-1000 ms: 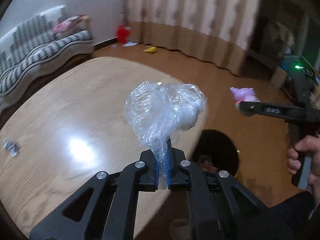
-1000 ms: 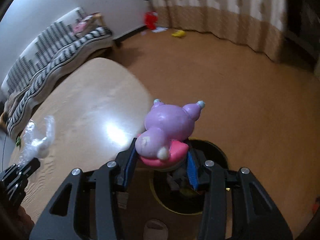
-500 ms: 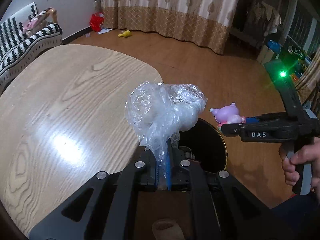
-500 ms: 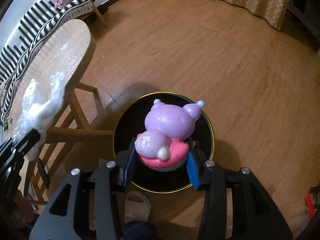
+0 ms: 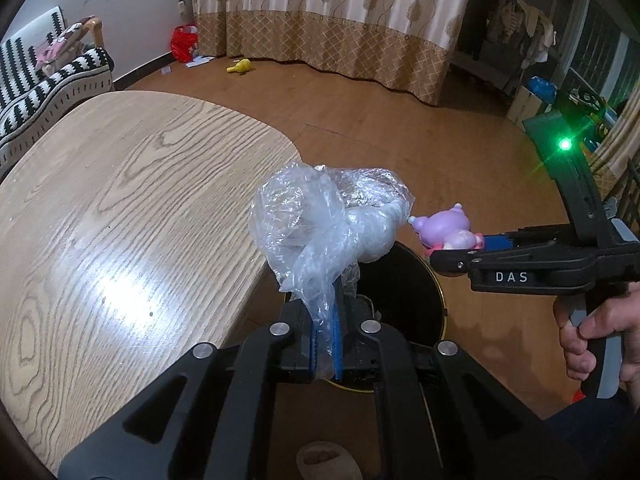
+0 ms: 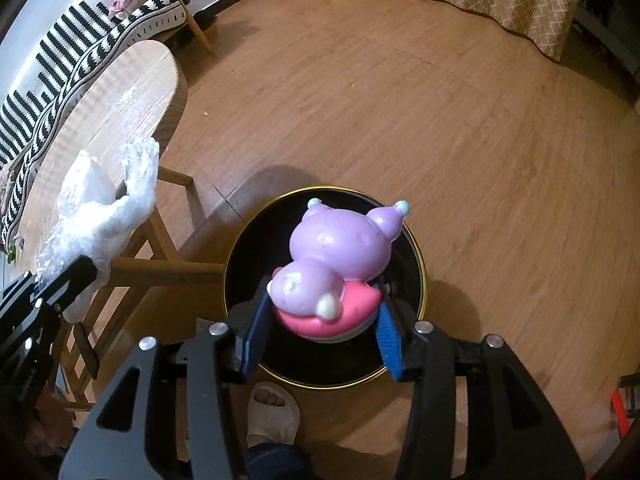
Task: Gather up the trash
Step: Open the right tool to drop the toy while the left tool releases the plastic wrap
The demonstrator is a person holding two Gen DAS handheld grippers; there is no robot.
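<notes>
Tools clamp plastic bag (image 5: 328, 228) and purple toy (image 6: 336, 256) above bin (image 6: 416, 240)

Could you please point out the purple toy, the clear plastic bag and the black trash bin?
purple toy (image 6: 340, 248): right wrist view, on its rounded purple body.
clear plastic bag (image 5: 324, 220): left wrist view, on its crumpled middle.
black trash bin (image 6: 416, 240): right wrist view, on its gold rim.

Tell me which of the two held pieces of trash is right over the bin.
The purple toy in the right tool: it hangs above the black bin. The plastic bag in the left tool is beside the table.
</notes>
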